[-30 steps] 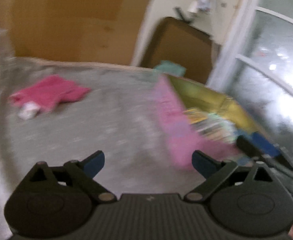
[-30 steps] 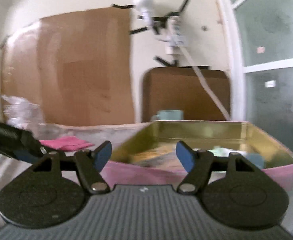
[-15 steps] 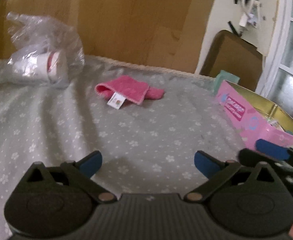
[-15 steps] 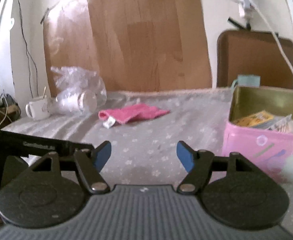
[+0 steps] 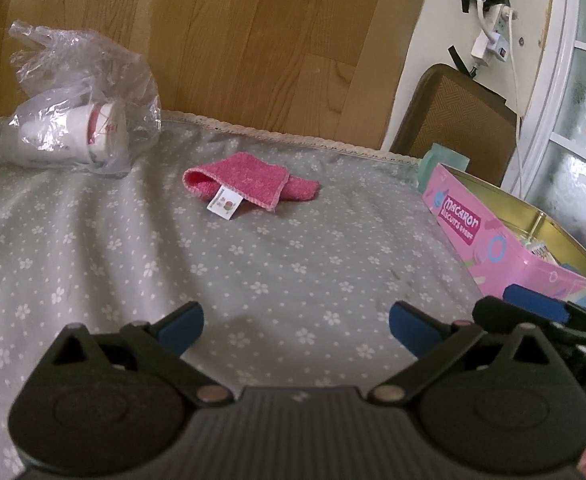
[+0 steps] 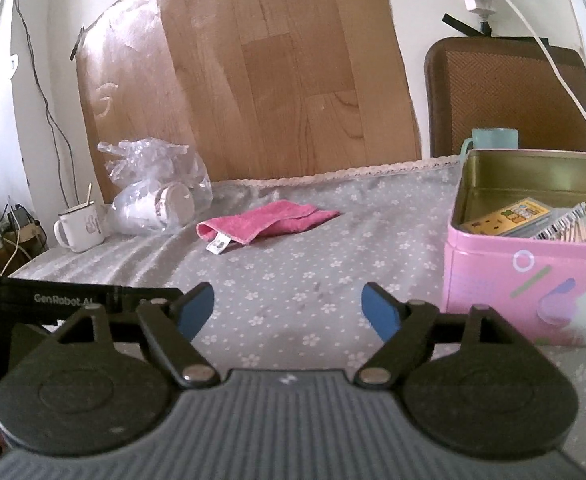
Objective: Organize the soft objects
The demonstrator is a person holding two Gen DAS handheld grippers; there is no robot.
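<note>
Nearest, the left gripper (image 5: 296,322) has its jaws wide apart and empty; the right gripper (image 6: 288,307) has empty jaws opening. Further out, the folded pink cloth (image 5: 249,182) lies on the grey tablecloth (image 5: 93,240), well apart from both. A pinch there may snag the tablecloth or unfold the cloth. Only the right view shows inside the pink tin (image 6: 525,264).

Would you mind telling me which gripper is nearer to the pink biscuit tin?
Right. The right gripper hovers beside the pink biscuit tin, jaws opening and empty; the left gripper sits farther out, beyond the right one.
</note>
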